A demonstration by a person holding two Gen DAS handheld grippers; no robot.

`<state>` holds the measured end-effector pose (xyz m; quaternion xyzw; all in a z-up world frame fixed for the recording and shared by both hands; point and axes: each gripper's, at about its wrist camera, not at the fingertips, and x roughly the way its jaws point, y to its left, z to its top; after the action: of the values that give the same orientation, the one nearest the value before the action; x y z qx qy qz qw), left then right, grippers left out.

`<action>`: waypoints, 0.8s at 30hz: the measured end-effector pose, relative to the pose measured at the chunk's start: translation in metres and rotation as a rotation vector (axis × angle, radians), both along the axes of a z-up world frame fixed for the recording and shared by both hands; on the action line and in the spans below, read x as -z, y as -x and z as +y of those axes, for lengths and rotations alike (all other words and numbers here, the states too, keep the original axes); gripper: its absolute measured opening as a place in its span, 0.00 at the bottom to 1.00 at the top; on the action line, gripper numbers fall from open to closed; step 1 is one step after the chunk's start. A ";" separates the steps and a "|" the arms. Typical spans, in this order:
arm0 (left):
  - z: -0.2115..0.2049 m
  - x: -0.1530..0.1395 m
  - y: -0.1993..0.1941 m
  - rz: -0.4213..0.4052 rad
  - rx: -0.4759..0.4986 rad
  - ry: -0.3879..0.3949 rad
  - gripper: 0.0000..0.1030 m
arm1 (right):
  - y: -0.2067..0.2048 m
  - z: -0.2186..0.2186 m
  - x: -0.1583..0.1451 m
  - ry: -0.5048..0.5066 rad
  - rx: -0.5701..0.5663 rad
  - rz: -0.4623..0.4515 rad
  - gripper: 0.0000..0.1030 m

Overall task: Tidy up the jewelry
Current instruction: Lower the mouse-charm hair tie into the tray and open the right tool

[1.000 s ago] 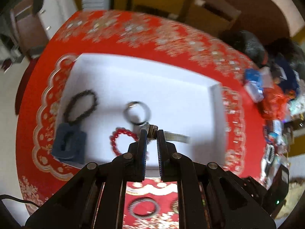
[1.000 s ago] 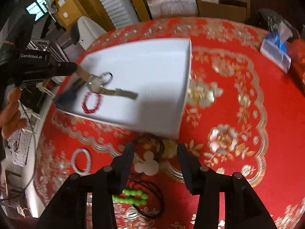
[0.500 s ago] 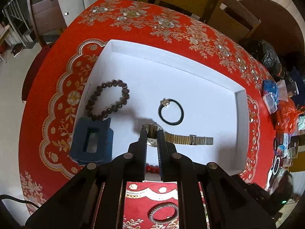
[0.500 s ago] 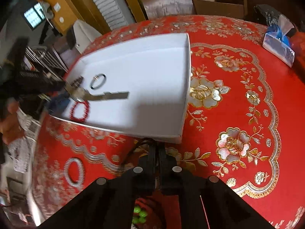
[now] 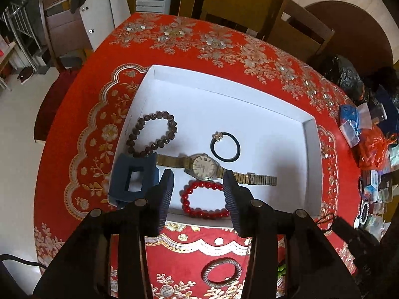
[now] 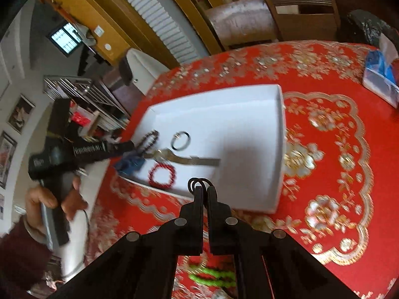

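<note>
The left gripper (image 5: 198, 186) hangs over the near edge of the white tray (image 5: 310, 164); its jaws are opening, with nothing clamped between them. Beyond its tips the wristwatch (image 5: 204, 170) lies flat on the tray floor, band stretched left to right. A red bead bracelet (image 5: 203, 200) lies just near of the watch, a dark bead bracelet (image 5: 152, 137) at far left, a black hair tie (image 5: 225, 147) to the right of that, and a blue hair claw (image 5: 133, 178) at the near left corner.

The right gripper (image 6: 205, 189) has its jaws pinched together on a thin black cord (image 6: 197, 182), whose loops stand above the tips. Green beads (image 6: 209, 276) lie on the red surface (image 6: 324, 149) beneath it
</note>
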<state>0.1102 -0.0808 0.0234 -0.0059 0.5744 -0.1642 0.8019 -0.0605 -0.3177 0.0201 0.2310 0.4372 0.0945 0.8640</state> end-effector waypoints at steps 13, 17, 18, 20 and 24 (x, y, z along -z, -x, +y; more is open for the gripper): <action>0.002 0.011 0.012 0.024 -0.010 -0.029 0.39 | -0.045 -0.021 0.070 -0.007 0.166 0.173 0.02; 0.003 0.012 0.017 0.007 -0.009 -0.050 0.41 | -0.045 -0.021 0.066 0.068 0.157 0.189 0.05; 0.002 0.012 0.020 -0.001 -0.005 -0.056 0.42 | -0.044 -0.019 0.062 0.107 0.154 0.181 0.15; 0.001 0.010 0.026 -0.014 0.006 -0.059 0.45 | -0.038 -0.016 0.055 0.152 0.157 0.155 0.43; -0.002 0.004 0.041 -0.044 0.033 -0.066 0.49 | -0.018 -0.008 0.037 0.193 0.150 0.108 0.46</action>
<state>0.0690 -0.0832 0.0192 0.0337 0.5617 -0.1583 0.8114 -0.0425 -0.3255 -0.0166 0.1835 0.4716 -0.0255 0.8621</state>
